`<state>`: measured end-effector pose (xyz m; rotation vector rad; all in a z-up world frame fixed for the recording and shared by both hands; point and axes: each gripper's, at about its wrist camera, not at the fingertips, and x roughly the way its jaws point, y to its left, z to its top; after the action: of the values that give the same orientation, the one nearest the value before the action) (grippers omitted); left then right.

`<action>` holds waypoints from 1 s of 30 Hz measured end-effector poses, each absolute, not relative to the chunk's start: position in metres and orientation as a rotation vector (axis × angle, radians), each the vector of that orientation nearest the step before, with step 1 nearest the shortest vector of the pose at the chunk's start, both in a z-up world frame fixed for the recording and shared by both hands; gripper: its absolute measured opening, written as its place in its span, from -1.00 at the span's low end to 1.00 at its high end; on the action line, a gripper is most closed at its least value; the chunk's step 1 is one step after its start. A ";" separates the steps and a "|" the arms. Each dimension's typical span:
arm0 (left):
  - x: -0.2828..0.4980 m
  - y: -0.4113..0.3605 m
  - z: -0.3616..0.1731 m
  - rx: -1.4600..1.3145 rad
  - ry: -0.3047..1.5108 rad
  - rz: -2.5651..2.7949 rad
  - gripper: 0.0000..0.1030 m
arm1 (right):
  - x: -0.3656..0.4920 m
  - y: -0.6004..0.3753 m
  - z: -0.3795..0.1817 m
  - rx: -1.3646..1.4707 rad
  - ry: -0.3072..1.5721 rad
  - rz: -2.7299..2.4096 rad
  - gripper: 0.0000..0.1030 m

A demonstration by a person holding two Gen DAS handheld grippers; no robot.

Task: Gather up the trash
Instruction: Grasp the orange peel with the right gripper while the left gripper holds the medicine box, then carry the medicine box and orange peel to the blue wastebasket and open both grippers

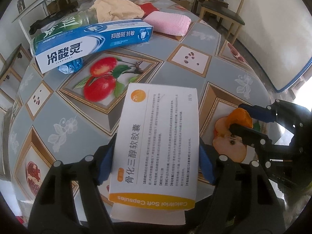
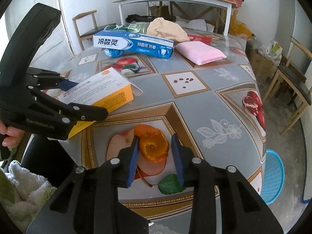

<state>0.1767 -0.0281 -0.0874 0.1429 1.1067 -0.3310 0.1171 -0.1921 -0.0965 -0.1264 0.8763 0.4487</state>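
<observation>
My left gripper [image 1: 157, 143] is shut on a white and orange medicine box [image 1: 156, 136], its blue pads against the two long sides. In the right wrist view the same box [image 2: 101, 89] sits tilted near the table's left edge with an end flap open, between the left gripper's [image 2: 90, 97] fingers. An orange peel [image 2: 154, 146] lies on the fruit-print tablecloth [image 2: 195, 105]. My right gripper [image 2: 155, 136] straddles it, open: the left pad touches the peel and a small gap shows at the right pad. The left wrist view shows the peel [image 1: 240, 118] between the right gripper's [image 1: 237, 116] fingers.
At the far end lie a blue toothpaste box [image 2: 134, 43], a green bottle [image 2: 124, 28], a blue crumpled wrapper [image 2: 113, 52], a pink sponge cloth [image 2: 200, 53] and a beige cloth [image 2: 165, 29]. Chairs [image 2: 292, 81] and a blue basket [image 2: 272, 175] stand right of the table. A white towel [image 2: 25, 185] is at lower left.
</observation>
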 end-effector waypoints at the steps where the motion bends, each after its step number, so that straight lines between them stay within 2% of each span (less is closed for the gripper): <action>1: 0.176 -0.028 -0.087 0.142 1.105 -0.330 0.35 | 0.117 -0.193 -0.096 -0.124 0.875 0.449 -0.45; 9: 0.173 -0.028 -0.082 0.144 1.082 -0.322 0.35 | 0.121 -0.200 -0.094 -0.088 0.877 0.437 -0.58; 30: 0.161 -0.029 -0.062 0.126 1.025 -0.331 0.35 | 0.116 -0.210 -0.077 -0.058 0.830 0.425 -0.68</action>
<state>0.1612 -0.0293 -0.0619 0.1264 1.0248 -0.3305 0.1162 -0.2099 -0.0770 -0.0583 0.8297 0.4253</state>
